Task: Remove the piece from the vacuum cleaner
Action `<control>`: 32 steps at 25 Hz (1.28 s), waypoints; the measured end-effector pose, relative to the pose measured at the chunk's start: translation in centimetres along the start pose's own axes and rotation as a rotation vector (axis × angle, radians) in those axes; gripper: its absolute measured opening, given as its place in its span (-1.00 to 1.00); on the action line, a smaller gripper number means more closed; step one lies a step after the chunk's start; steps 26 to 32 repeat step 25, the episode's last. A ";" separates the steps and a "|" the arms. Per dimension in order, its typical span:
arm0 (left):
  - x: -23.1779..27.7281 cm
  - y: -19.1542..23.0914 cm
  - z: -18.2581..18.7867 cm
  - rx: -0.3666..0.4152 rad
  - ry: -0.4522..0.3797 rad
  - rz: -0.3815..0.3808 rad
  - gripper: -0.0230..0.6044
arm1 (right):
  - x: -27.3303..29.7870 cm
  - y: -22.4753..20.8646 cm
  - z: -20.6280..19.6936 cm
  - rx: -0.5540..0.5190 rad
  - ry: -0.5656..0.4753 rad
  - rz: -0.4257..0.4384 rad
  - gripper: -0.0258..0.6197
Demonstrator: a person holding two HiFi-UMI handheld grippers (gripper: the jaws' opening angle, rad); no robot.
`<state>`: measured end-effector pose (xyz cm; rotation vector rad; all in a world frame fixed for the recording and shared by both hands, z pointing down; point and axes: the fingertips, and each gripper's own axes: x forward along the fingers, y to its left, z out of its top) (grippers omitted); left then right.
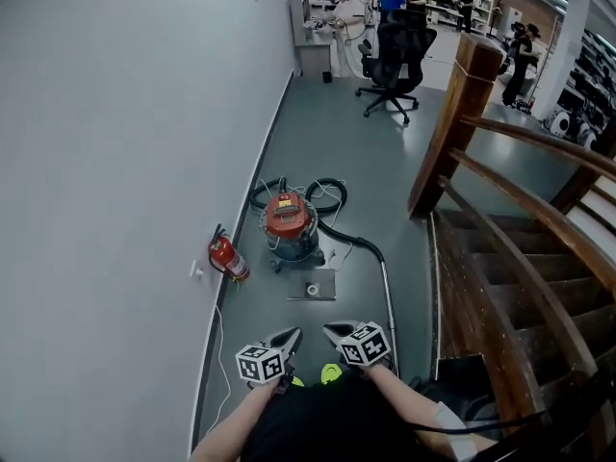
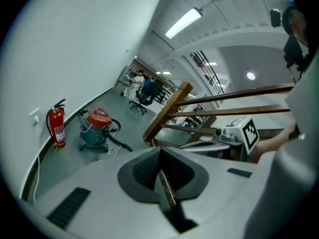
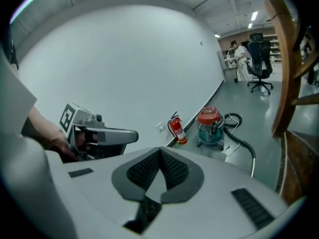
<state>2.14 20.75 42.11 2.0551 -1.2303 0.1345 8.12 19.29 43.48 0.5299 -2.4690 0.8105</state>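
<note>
Left hand-held gripper (image 1: pixel 293 336) closed, empty, right hand-held gripper (image 1: pixel 333 331) closed, empty, held side by side

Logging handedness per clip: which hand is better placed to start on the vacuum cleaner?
Right, probably. Left tongs and right tongs are both shut, empty, far from the vacuum cleaner, but its wand lies on the right side.

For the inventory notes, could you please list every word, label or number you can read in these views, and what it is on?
No text can be read in any view.
Fire extinguisher: a pale label on its body, too small to read.
Vacuum cleaner: no print legible from this far off.
</note>
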 end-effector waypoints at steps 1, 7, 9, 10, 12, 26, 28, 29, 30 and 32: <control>-0.1 0.0 -0.3 0.019 0.016 -0.001 -0.89 | 0.2 0.3 0.1 -0.021 0.008 -0.006 -0.88; -0.1 0.2 -1.0 0.099 0.104 0.017 -0.89 | 1.4 1.8 0.0 -0.086 0.061 0.005 -0.87; 0.0 0.2 -1.0 0.121 0.119 0.016 -0.89 | 1.6 2.0 0.0 -0.087 0.070 0.005 -0.87; 0.1 0.2 -1.0 0.129 0.123 0.014 -0.89 | 1.7 2.0 0.0 -0.089 0.073 0.004 -0.87; 0.2 0.0 -1.0 0.140 0.131 0.010 -0.89 | 1.9 2.1 -0.1 -0.096 0.082 0.003 -0.87; 0.9 0.2 -1.5 0.129 0.167 -0.001 -0.89 | 2.0 1.2 -0.7 -0.098 0.133 -0.028 -0.87; 0.9 0.2 -1.5 0.129 0.167 -0.001 -0.89 | 2.0 1.2 -0.7 -0.098 0.133 -0.028 -0.87; 0.9 0.2 -1.5 0.129 0.167 -0.001 -0.89 | 2.0 1.2 -0.7 -0.098 0.133 -0.028 -0.87; 0.9 0.2 -1.5 0.129 0.167 -0.001 -0.89 | 2.0 1.2 -0.7 -0.098 0.133 -0.028 -0.87; 0.9 0.2 -1.5 0.129 0.167 -0.001 -0.89 | 2.0 1.2 -0.7 -0.098 0.133 -0.028 -0.87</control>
